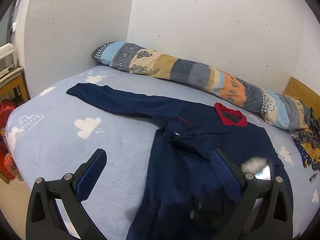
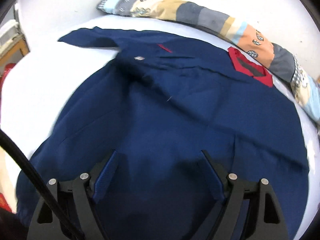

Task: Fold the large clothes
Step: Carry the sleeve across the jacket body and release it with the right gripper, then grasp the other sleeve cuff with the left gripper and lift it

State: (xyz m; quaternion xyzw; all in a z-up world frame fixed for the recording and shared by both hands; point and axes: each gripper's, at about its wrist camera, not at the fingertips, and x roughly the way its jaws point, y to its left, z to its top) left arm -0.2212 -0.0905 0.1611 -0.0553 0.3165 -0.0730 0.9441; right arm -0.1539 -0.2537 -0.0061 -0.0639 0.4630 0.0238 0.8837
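Observation:
A navy blue shirt [image 1: 200, 140] with a red collar [image 1: 230, 118] lies spread on the bed, and it fills the right wrist view [image 2: 170, 120]. One sleeve [image 1: 104, 98] stretches out to the left. A fold of cloth with a silver button [image 2: 139, 58] lies across the chest. My left gripper [image 1: 158, 154] hovers open, one finger over the bare sheet and the other over the shirt's body. My right gripper [image 2: 158, 153] is open above the shirt's lower part, with nothing between its fingers. A pale blurred shape [image 1: 256, 166] shows behind the left gripper's right finger.
The light-blue sheet with white clouds [image 1: 70, 140] covers the bed. A long patchwork quilt roll [image 1: 180, 68] lies along the white wall. A wooden headboard [image 1: 300, 92] stands at right, wooden furniture [image 1: 14, 80] and red items [image 1: 8, 108] at left. A black cable [image 2: 30, 170] crosses the right wrist view.

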